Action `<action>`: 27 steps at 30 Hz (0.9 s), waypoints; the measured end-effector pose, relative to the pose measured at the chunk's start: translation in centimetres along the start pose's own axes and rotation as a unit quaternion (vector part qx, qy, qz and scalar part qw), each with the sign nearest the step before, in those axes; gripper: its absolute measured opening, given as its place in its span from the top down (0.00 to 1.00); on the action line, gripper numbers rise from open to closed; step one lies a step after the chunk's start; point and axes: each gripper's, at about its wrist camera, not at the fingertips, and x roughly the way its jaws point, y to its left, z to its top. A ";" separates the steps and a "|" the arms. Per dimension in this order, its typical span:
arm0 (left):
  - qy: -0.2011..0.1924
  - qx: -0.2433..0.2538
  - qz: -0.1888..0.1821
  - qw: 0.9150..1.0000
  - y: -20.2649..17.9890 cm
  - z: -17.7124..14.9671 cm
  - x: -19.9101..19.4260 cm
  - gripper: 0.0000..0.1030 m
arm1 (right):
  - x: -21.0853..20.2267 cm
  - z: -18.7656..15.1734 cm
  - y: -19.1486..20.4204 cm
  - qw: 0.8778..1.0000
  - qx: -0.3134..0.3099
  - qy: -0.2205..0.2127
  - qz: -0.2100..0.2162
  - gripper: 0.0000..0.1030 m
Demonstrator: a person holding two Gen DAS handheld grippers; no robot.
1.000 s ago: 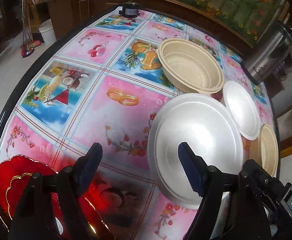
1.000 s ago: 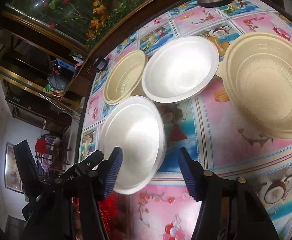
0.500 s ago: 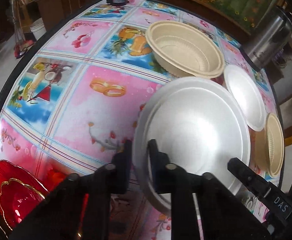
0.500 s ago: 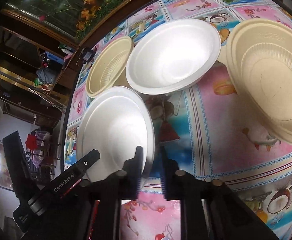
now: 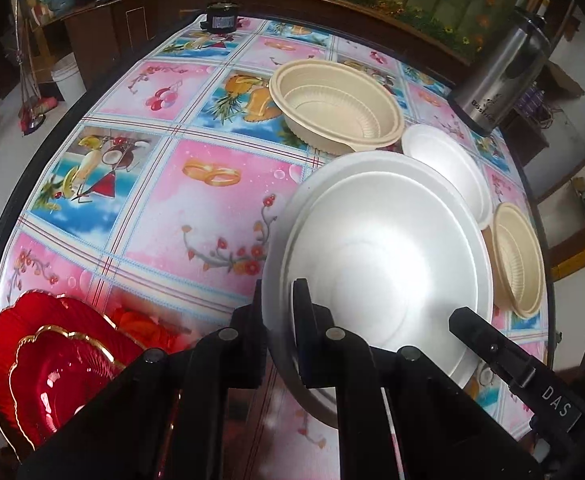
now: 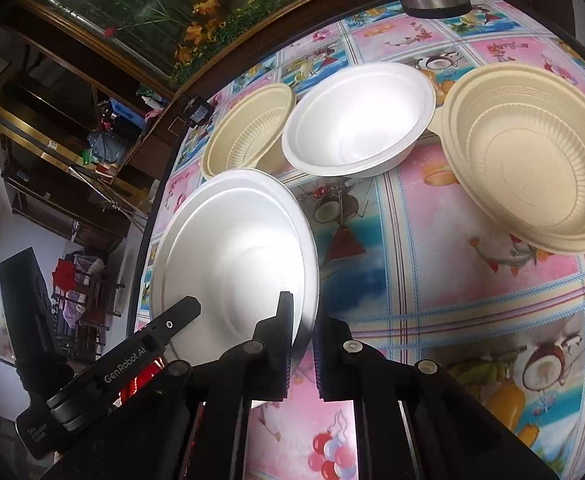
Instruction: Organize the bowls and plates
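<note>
white plate [image 5: 388, 256] is clamped at its near rim by your left gripper [image 5: 278, 312] and at the opposite rim by your right gripper [image 6: 304, 332], just in front of the white bowl [image 6: 356, 120]. grasp step looks done; next, lift it level, both hands together.

steel flask [image 5: 500, 76] far corner | small black device [image 5: 221, 19] | patterned tablecloth [image 5: 164, 184]

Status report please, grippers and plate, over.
Left gripper and right gripper both shut on white plate rim. White bowl and tan bowls close ahead.
</note>
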 end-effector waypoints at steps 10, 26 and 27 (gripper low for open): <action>-0.023 0.003 -0.012 1.000 0.9 -2.1 -3.1 0.91 | -3.4 -2.7 1.5 0.999 -0.027 -0.024 0.003 0.92; -0.069 -0.019 -0.021 0.997 4.6 -5.3 -8.1 0.91 | -6.2 -6.1 5.9 0.996 -0.081 -0.040 0.024 0.92; -0.071 -0.021 -0.020 0.997 4.8 -5.5 -8.2 0.91 | -6.2 -6.3 6.2 0.995 -0.085 -0.039 0.025 0.92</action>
